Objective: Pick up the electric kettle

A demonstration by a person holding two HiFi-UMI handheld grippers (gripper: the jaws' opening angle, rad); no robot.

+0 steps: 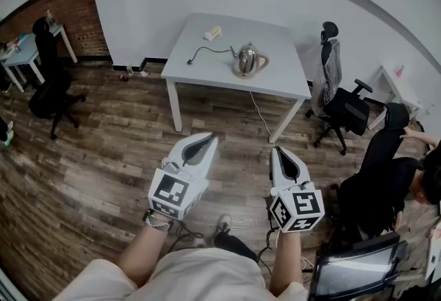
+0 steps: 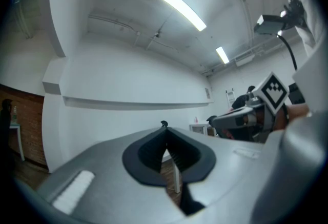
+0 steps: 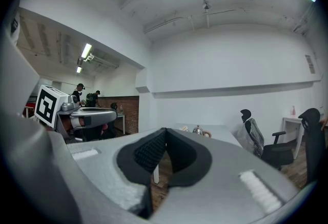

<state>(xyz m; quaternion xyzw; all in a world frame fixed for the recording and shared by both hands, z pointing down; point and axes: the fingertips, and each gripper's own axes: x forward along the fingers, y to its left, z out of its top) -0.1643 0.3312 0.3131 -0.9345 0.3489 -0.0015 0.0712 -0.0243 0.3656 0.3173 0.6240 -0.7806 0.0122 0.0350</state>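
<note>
In the head view the electric kettle [image 1: 248,58] stands on its round base on the white table [image 1: 200,65] in the upper middle of the frame, toward the table's right half, with its black cord [image 1: 207,51] trailing off to the left and a small pale object [image 1: 212,33] lying near the table's far edge. The left gripper [image 1: 211,137] sits low in the frame, left of centre, and the right gripper [image 1: 276,150] just right of centre; both hang over the wooden floor [image 1: 103,148], well apart from the table and pointing toward it. In the left gripper view the two jaws meet at their tips with nothing between the dark pads, and the right gripper view shows the same, its jaws pressed together and empty, with the kettle small in the distance just above and right of the jaw tips. A black office chair [image 1: 341,103] stands to the right of the table, another dark chair [image 1: 48,82] is at the left edge near a brick wall [image 1: 72,14], and a seated person [image 1: 389,182] is at the lower right
</note>
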